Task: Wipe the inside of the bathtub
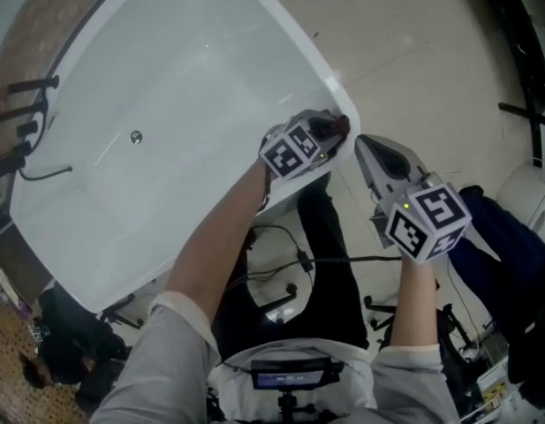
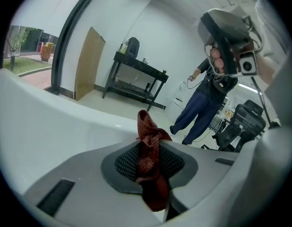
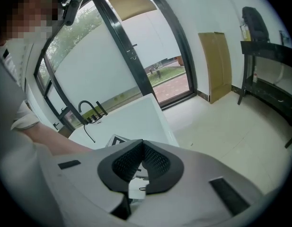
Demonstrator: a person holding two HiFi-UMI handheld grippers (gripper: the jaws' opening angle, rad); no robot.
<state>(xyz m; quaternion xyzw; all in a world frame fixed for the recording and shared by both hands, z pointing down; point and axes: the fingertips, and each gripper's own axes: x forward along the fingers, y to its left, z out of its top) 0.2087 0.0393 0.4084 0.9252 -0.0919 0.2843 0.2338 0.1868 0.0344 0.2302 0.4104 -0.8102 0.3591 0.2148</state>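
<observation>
Bathtub, white and dry-looking, fills the upper left of the head view. Its long axis runs from about 7 o'clock to 1 o'clock, and its drain sits low in the basin toward the 9 o'clock side. A black faucet stands at the far end, at the picture's left edge.

At the tub's near right-hand rim, a dark red cloth is pinched in the left gripper. The left gripper view shows the jaws closed on the crumpled cloth, a twist of it sticking up past the pads and the white tub wall just beyond.

The basin lies from this gripper toward 9 to 10 o'clock, with the drain almost straight across at 9. Wiping would probably mean carrying the cloth over the rim and down in that direction, then stroking along the 7-to-1 axis.

The right gripper hangs at about 4 o'clock from the left one, just beside it and off the tub over the tiled floor. Its own view shows its pads together with nothing gripped. The left gripper is the nearer one to the basin and the only one holding the cloth.
</observation>
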